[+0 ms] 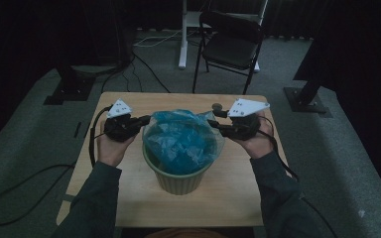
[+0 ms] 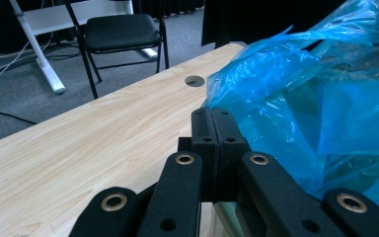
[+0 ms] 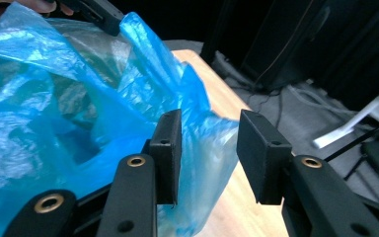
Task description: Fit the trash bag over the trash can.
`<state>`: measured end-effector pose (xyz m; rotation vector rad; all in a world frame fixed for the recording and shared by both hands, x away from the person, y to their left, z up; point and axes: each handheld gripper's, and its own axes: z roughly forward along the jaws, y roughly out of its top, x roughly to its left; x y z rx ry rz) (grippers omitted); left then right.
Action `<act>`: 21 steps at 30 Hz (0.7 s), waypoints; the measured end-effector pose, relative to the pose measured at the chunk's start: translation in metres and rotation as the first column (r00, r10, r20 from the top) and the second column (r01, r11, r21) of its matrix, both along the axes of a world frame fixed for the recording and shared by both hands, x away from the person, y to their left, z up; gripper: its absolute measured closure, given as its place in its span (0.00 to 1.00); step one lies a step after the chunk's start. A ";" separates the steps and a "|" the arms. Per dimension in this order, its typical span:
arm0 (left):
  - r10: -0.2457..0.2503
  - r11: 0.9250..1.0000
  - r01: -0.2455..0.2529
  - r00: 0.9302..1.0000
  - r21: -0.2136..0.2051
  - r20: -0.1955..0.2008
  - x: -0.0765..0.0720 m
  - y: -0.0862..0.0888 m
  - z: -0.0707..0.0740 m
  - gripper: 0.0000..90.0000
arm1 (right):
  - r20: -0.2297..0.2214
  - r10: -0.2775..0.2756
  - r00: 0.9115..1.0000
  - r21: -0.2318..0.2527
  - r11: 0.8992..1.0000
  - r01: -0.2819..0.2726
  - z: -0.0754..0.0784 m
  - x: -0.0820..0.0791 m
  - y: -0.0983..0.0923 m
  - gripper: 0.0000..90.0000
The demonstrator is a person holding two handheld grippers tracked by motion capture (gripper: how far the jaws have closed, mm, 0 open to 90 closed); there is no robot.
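- Bag (image 1: 181, 141): blue liner in green pot (image 1: 178, 181), between both grippers.
- Left gripper (image 2: 212, 128): jaws pressed together at bag's edge, apparently pinching film.
- Right gripper (image 3: 209, 153): jaws apart, rim between them.
- Step, judged: fitting liner; next, right closes on rim.

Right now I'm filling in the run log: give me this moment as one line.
left hand-held gripper: shut on bag rim | right hand-held gripper: open beside bag | bag: in green pot on table
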<state>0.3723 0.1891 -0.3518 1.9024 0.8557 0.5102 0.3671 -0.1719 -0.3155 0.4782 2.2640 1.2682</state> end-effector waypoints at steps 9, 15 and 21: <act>0.008 1.000 -0.008 1.000 -0.008 -0.001 0.001 0.001 0.000 1.00 | -0.011 0.056 0.998 -0.031 0.998 -0.056 -0.002 -0.005 0.008 0.65; 0.006 1.000 -0.006 1.000 -0.009 0.000 0.002 0.001 0.001 1.00 | -0.055 0.041 0.998 -0.110 0.993 -0.047 -0.015 0.006 0.021 0.65; 0.028 1.000 -0.028 1.000 -0.011 -0.005 0.005 0.004 -0.001 1.00 | -0.089 -0.038 0.995 -0.149 0.989 0.025 -0.022 0.021 0.025 0.99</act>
